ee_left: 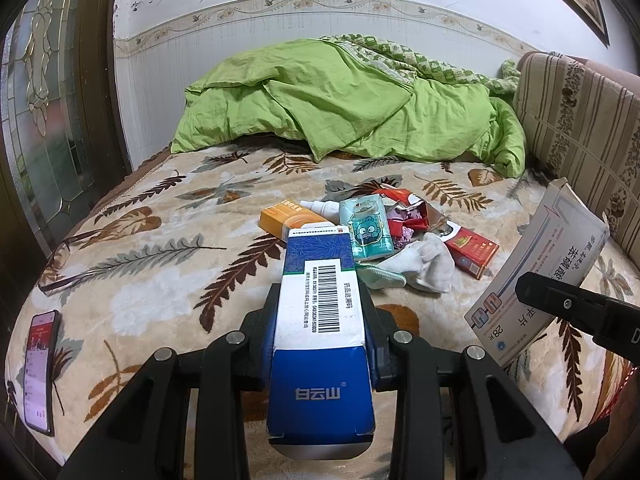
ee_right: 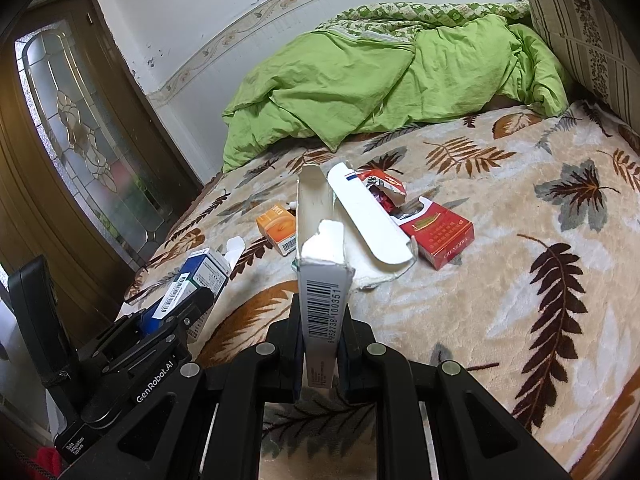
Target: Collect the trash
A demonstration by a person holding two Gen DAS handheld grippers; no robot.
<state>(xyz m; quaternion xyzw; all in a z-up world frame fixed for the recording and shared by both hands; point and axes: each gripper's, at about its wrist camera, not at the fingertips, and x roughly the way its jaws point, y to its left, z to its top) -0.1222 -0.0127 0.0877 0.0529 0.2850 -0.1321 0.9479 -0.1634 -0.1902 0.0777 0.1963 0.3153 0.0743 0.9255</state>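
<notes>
Blue and white cardboard filled the left wrist view; the left gripper (ee_left: 324, 312) had its jaws closed on a blue-and-white box (ee_left: 320, 320), barcode face up, held out above the bed (ee_left: 160, 240); the right gripper (ee_right: 322, 320) had its jaws clamped on a thin white carton (ee_right: 320, 272), turned on edge, its torn flap open at the far end; in the left view that carton (ee_left: 536, 276) showed at the right, tilted, with one black finger (ee_left: 560, 304) across it.

Leaf-patterned blanket covered the bed; the rest of the trash lay in a loose cluster near its middle, beyond both grippers; an orange box (ee_left: 284, 220) lay at the left of the cluster, with a small white bottle (ee_left: 320, 206) just behind it; a teal tissue packet (ee_left: 366, 226) leaned against a torn red wrapper (ee_left: 404, 212); a red cigarette pack (ee_left: 470, 252) lay at the right, lid open; a white sock (ee_left: 420, 266) lay crumpled in front, touching the pack and the packet.

Glasses (ee_left: 68, 264) rested near the left edge of the bed, well apart from the cluster; a phone (ee_left: 40, 372) lay nearer still, its screen lit; a green quilt (ee_left: 340, 100) was heaped at the far end against the wall; a striped cushion (ee_left: 580, 120) stood at the right.
</notes>
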